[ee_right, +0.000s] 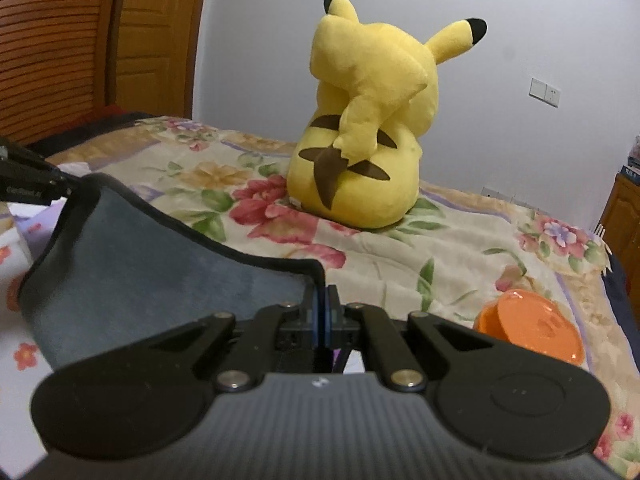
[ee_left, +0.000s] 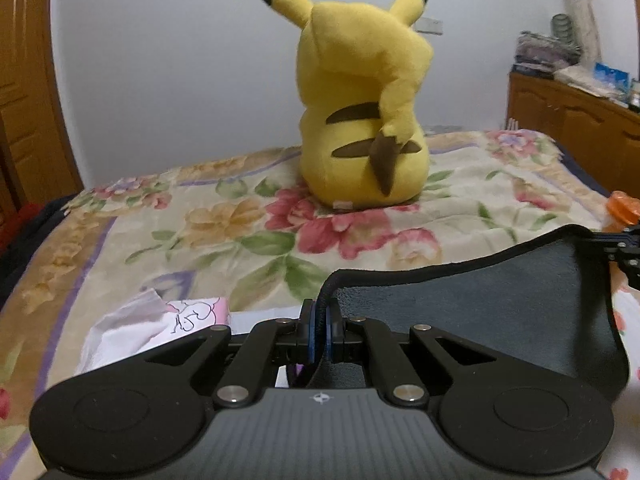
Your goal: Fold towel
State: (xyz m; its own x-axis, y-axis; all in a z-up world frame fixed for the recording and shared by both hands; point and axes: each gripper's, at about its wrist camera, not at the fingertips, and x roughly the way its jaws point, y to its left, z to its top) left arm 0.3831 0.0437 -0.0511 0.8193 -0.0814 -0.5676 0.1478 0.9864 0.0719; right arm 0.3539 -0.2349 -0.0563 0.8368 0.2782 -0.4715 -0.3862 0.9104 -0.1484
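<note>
The left gripper (ee_left: 320,330) and right gripper (ee_right: 323,318) each have jaws closed on one corner of the grey towel (ee_left: 480,304), stretched between them, probably just above the bed (ee_left: 200,220).

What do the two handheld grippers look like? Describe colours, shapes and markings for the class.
Both look alike. The left gripper has a dark grey ribbed body with a small white compass-like mark, two round black discs at its sides, black angled link bars with silver rivets, and blue-padded fingers. The right gripper shows the same build. No cables or sleeves are visible.
</note>
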